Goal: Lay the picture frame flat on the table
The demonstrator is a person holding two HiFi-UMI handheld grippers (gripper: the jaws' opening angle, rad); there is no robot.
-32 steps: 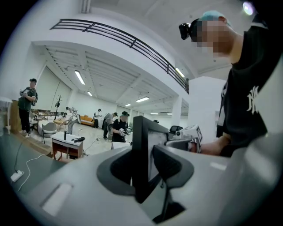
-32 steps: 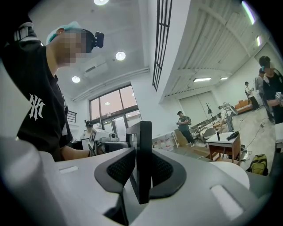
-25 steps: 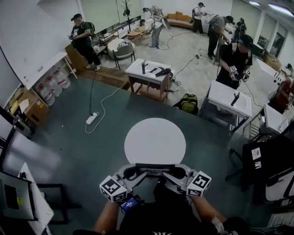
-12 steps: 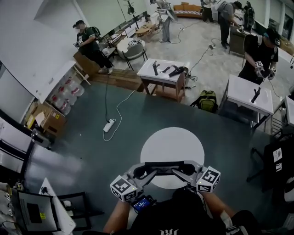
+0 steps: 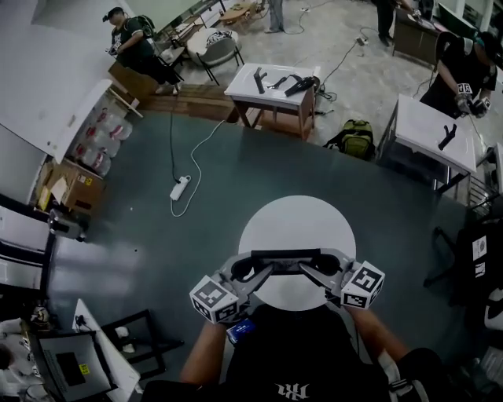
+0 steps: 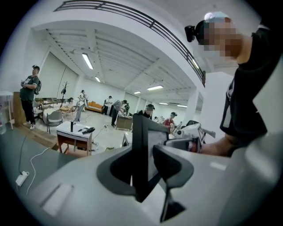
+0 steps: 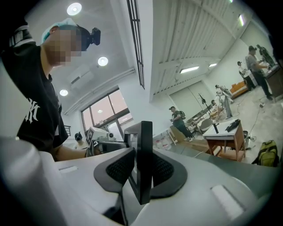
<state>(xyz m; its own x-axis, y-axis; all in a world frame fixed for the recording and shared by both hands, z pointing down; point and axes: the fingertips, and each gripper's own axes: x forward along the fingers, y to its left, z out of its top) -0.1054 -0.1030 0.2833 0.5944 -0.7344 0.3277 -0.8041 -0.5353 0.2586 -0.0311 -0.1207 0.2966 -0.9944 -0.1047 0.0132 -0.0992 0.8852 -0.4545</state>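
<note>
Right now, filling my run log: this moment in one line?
picture frame: upright, over table | left gripper: clamps it | right gripper: clamps it

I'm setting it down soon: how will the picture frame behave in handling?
Probably stiff: the picture frame spans straight between the left gripper and the right gripper, no sag. It looks thin in both gripper views, so likely light. Set on that narrow edge it would probably tip over; flat on the round table it should rest steady.

Bright, even light falls from ceiling strip lights [image 6: 87, 61] and round lamps [image 7: 74, 9] — shadows are soft. Both gripper views bend hard at the edges, with black corners; the near jaws are blurred and the white worktop [image 5: 297, 228] glares.
</note>
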